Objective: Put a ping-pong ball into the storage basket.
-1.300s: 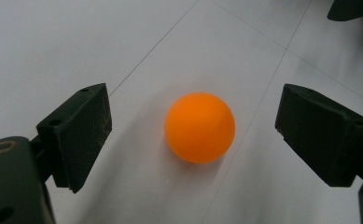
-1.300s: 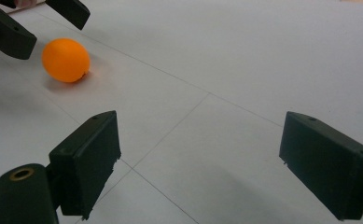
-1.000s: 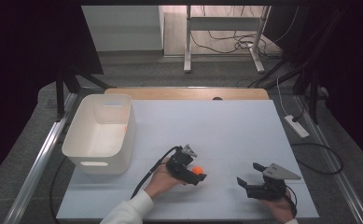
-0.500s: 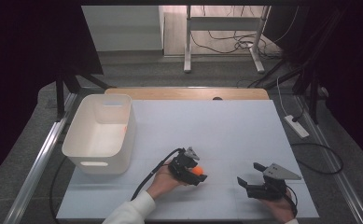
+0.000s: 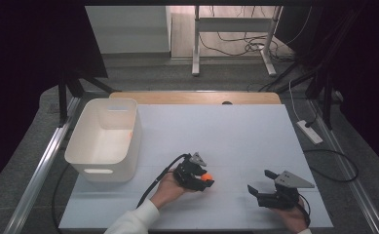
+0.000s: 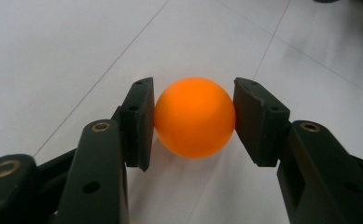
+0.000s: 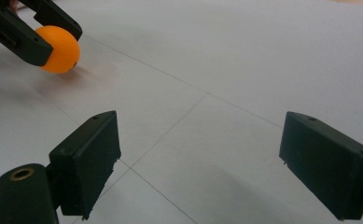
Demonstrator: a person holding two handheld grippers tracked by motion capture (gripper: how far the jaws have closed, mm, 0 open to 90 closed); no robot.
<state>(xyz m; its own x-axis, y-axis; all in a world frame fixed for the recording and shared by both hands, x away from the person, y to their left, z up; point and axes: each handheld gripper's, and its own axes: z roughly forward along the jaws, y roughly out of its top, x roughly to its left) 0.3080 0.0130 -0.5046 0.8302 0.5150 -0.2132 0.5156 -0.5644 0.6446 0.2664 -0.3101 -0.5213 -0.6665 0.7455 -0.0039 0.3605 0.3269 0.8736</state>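
A: Largest first. The table (image 5: 236, 131) carries a matte white sheet scored by thin seam lines. The bin (image 5: 104, 139) sits at its left: white, glossy plastic, rounded corners, a slot handle in the near wall, nothing visible inside.

B: What has changed?

A: The left tool (image 6: 193, 122) has just been closing its jaws. A second ago they stand wide around the orange ball (image 6: 194, 116); now both flat black pads press its flanks. The hand itself barely shifts.

B: So the ball is gripped?

A: Judged so. It is clamped between the pads and sits low, at or just above the sheet; contact underneath cannot be told. In the high view the ball (image 5: 206, 178) lies near the table's front edge, right of the bin and well apart from it.

B: Meaning for the work?

A: The grasp looks made; a lift and a carry, probably to the bin, seem next.

B: The other one?

A: The right tool (image 7: 200, 163) is wide open, holding nothing, low over bare sheet near the front right.

B: The ball's surface?

A: Smooth, hard-looking, evenly round, faint sheen; it could squirt out of flat pads.
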